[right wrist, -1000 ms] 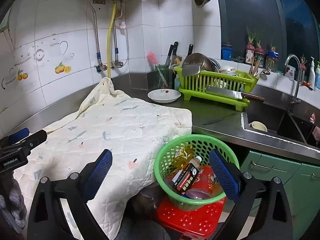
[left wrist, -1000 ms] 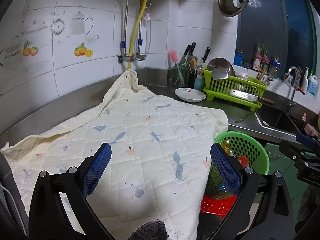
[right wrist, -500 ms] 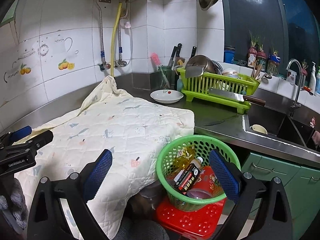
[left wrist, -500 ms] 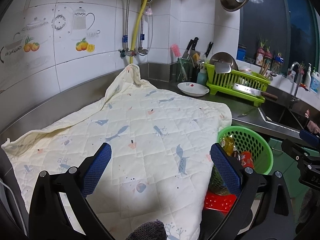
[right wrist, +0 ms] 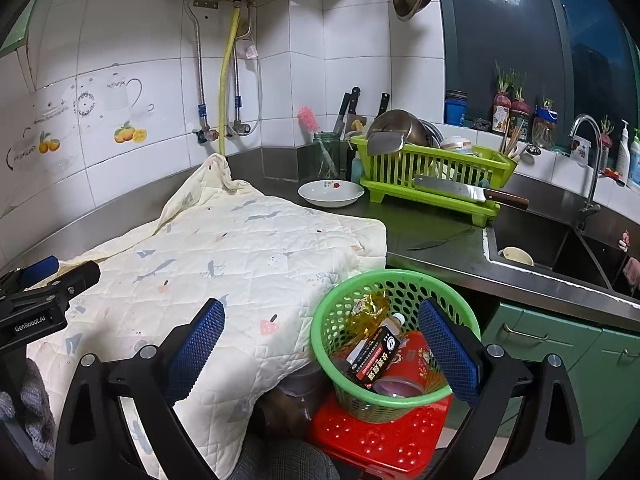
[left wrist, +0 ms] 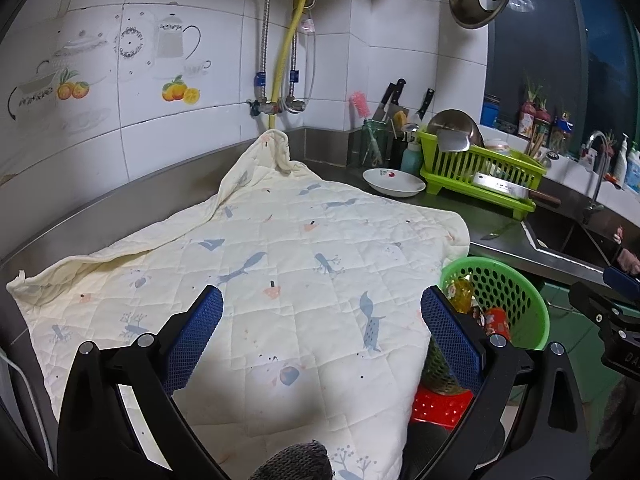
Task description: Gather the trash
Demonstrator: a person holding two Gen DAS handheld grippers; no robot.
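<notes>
A green perforated basket [right wrist: 404,280] stands on a red stool [right wrist: 376,436] beside the counter. It holds a yellow wrapper [right wrist: 366,312], a black box [right wrist: 374,354], a small bottle and a red can [right wrist: 416,360]. The basket also shows in the left wrist view [left wrist: 508,292]. My left gripper [left wrist: 320,332] is open and empty above a cream quilted cloth [left wrist: 280,264]. My right gripper [right wrist: 320,344] is open and empty, held above the basket's left rim and the cloth's edge [right wrist: 240,256].
A white dish [right wrist: 331,193], a green dish rack [right wrist: 432,176] with a cleaver [right wrist: 460,193], a knife jar and a loose knife [right wrist: 440,239] are on the steel counter. A sink [right wrist: 560,252] lies to the right, green cabinets [right wrist: 560,344] below.
Both grippers have pulled back and risen a little, so the counter and basket sit lower and smaller in view. Both stay open and empty.
</notes>
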